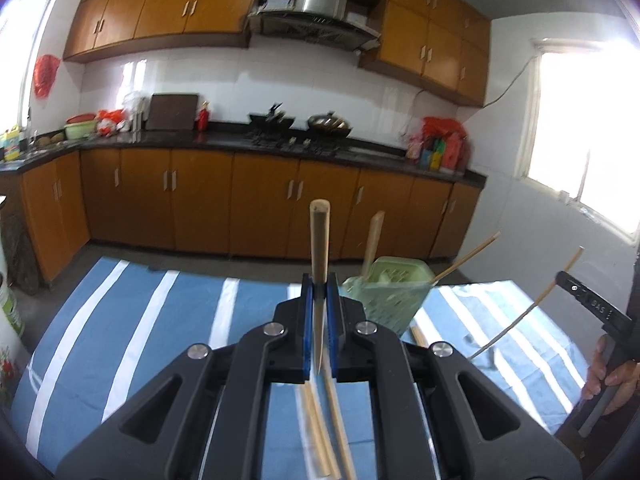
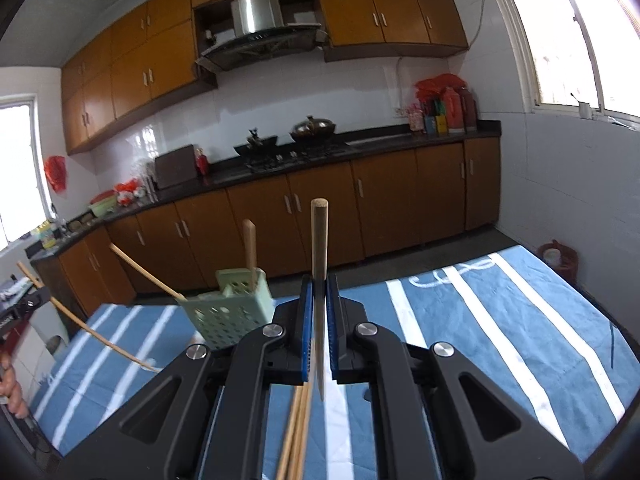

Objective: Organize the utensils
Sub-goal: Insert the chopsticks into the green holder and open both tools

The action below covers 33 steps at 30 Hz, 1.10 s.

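Chopsticks: we see one pale, round-ended wooden chopstick [image 1: 320, 248] clenched between the blue pads of our left black two-finger gripper [image 1: 319, 292], its thick end standing up and away from us toward the cabinets; a second wooden chopstick of the same make [image 2: 319, 248] is clenched the same way in our right black two-finger gripper [image 2: 319, 292]
Left tongs: clamped tight on the chopstick, jaws drawn together with only the stick between them; the tapered end runs back under the gripper body
Right tongs: likewise squeezed tight on its chopstick; the pointed tip shows below the pads
Utensil holder: a pale green perforated plastic basket [image 1: 386, 300] stands on the table just right of the left gripper in the left view, and just left of the right gripper in the right view [image 2: 230, 312]; a flat light wooden handle [image 1: 374, 240] rises upright out of it, and a thin bamboo stick [image 1: 466, 258] leans out of it over its rim
Loose sticks: more wooden chopsticks [image 2: 296, 432] lie on the cloth beneath the grippers; those under the left gripper [image 1: 320, 428] are blurred, so we cannot count them
Table: covered with a blue cloth with white stripes [image 1: 152, 320]
Person: a hand [image 1: 608, 376] at the right edge of the left view grips the other tool's handle
Background: orange-brown wooden kitchen cabinets [image 1: 200, 192] under a dark countertop [image 1: 224, 142]
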Each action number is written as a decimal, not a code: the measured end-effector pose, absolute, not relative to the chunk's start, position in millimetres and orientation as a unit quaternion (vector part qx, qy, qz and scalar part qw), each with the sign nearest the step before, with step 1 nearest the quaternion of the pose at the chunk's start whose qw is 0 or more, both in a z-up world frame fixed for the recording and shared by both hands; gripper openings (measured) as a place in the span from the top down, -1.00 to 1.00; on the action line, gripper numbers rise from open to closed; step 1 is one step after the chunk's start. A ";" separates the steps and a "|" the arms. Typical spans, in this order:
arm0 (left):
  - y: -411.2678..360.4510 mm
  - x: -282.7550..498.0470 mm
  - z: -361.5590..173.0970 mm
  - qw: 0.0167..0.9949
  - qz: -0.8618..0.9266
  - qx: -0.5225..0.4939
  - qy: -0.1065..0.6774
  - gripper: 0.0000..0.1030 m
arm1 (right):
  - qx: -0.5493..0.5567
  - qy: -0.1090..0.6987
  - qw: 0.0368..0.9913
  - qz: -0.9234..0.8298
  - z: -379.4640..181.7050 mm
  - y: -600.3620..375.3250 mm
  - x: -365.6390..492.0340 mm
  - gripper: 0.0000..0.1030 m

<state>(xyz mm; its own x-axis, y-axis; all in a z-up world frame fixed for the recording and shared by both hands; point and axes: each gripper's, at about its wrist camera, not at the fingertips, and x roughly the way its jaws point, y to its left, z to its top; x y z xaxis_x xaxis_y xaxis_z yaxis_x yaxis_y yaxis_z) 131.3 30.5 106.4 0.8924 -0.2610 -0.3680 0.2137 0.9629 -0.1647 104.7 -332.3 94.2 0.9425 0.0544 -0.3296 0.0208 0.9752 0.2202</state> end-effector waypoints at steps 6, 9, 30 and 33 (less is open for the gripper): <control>6.0 130.5 144.5 0.974 -0.152 -0.066 0.152 0.85 | 0.119 0.120 0.984 0.054 133.1 -317.7 101.5 0.86; -7.6 136.2 158.8 0.976 -0.156 -0.069 0.132 0.85 | 0.119 0.089 0.987 0.064 149.5 -309.3 104.8 0.86; -49.2 231.5 129.0 0.977 -0.123 -0.072 0.156 0.85 | 0.116 0.116 0.984 0.068 113.4 -278.2 188.6 0.86; -50.1 235.8 121.2 0.975 -0.125 -0.072 0.166 0.85 | 0.115 0.129 0.982 0.071 107.5 -274.5 190.7 0.86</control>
<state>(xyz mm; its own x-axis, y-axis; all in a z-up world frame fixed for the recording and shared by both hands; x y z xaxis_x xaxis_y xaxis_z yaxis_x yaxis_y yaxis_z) 235.8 -50.1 121.2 0.9132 -0.2685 -0.3065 0.2205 0.9582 -0.1825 190.7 -274.5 107.5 0.9569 0.1687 -0.2365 -0.1097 0.9637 0.2435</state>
